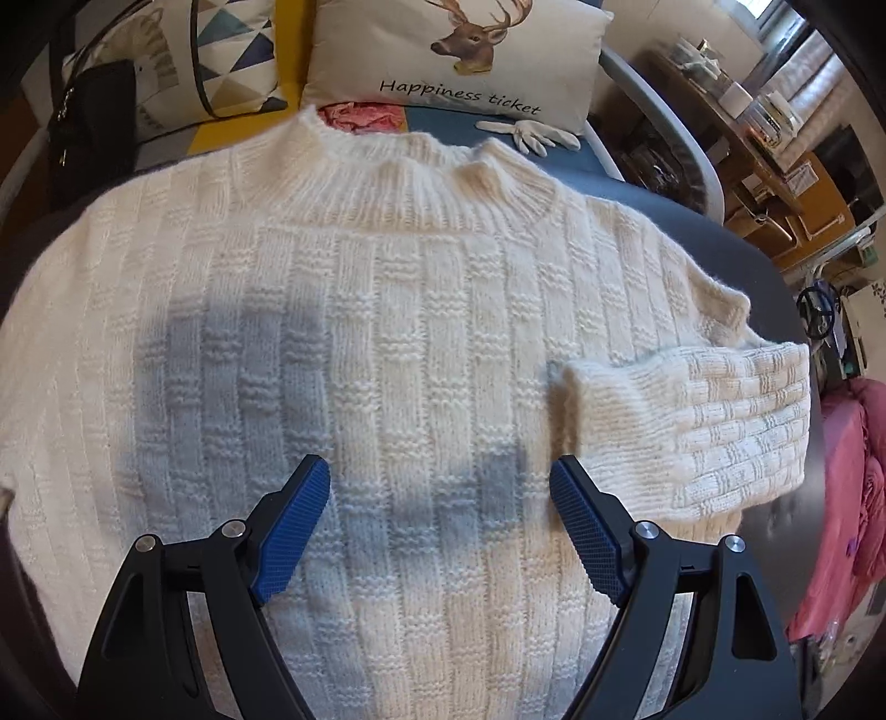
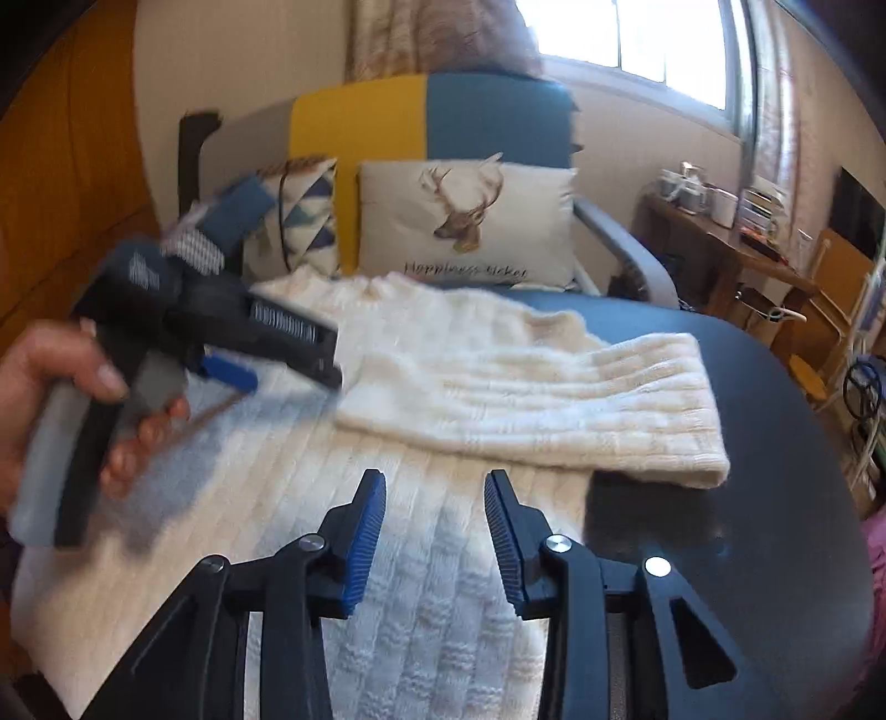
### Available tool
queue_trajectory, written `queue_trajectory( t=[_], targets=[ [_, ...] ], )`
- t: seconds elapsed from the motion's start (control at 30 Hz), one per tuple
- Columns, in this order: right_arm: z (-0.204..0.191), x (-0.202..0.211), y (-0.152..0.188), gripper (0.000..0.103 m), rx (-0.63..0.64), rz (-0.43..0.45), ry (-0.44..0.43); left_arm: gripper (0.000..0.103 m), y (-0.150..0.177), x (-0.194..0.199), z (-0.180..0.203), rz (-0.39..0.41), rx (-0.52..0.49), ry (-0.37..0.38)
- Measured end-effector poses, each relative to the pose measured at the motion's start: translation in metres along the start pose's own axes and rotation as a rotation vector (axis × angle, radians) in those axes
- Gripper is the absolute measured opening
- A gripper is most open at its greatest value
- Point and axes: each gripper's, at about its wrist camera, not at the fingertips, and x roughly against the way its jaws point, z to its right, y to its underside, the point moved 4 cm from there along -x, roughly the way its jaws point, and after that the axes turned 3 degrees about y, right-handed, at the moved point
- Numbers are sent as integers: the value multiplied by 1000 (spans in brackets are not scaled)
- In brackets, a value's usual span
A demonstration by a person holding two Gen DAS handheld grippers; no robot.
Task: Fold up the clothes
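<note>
A cream knitted sweater lay spread flat on the dark round surface, its ribbed collar pointing toward the sofa behind. One sleeve was folded inward across the body, its cuff end resting on the chest panel while the bend of the fold reached the sweater's outer edge; in the right wrist view the same sleeve lay as a flat band across the garment, with its far end over the bare dark top. The left claw hung above the middle of the sweater, pointing steeply down, its blue pads spread wide with nothing between them and no contact with the knit visible. In the right wrist view that claw appeared blurred at the left, held in a hand wrapped around its grey and black handle. The right claw was over the lower part of the sweater near its edge, its jaws apart at a moderate gap, with only the knit seen below and nothing pinched. On the sofa stood a pillow printed with a deer and a triangle-patterned pillow; a white glove and a bit of pink cloth lay on the seat just past the collar. A cluttered wooden shelf stood to the right.
</note>
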Motion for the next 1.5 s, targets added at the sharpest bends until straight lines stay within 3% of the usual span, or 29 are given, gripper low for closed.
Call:
queue_trajectory(
  t=[0.07, 0.1, 0.17, 0.3, 0.4, 0.43, 0.67, 0.9, 1.0, 1.2, 1.3, 1.5],
  targets=[
    [-7, -12, 9, 36, 19, -55, -3, 84, 1, -3, 5, -18, -23, 0],
    [-10, -20, 14, 30, 22, -86, -10, 84, 2, -5, 8, -26, -34, 0],
    [-15, -33, 24, 28, 23, -141, -30, 84, 1, -7, 14, -32, -47, -1],
    [-14, -37, 25, 28, 16, -164, -49, 83, -2, -10, 26, -34, -60, 22],
    [-9, -32, 22, 28, -8, -159, -79, 55, -6, -10, 32, -34, -58, 49],
    [-7, -28, 20, 28, -15, -150, -89, 52, -7, -10, 32, -37, -54, 57],
    [-16, -24, 37, 29, 28, -185, -120, 52, -14, -5, 13, -58, 31, 95],
    [-19, -30, 37, 30, 58, -202, -92, 52, -9, -15, 23, -99, 9, 99],
    [-19, -30, 37, 30, 75, -212, -90, 60, -13, -20, 34, -112, -3, 89],
    [-18, -31, 37, 30, 77, -218, -92, 63, -26, -29, 46, -108, -32, 47],
    [-18, -31, 37, 30, 80, -214, -89, 41, -28, -29, 51, -98, -60, 34],
    [-18, -30, 37, 30, 76, -210, -94, 38, -29, -18, 27, -143, 26, 162]
  ],
)
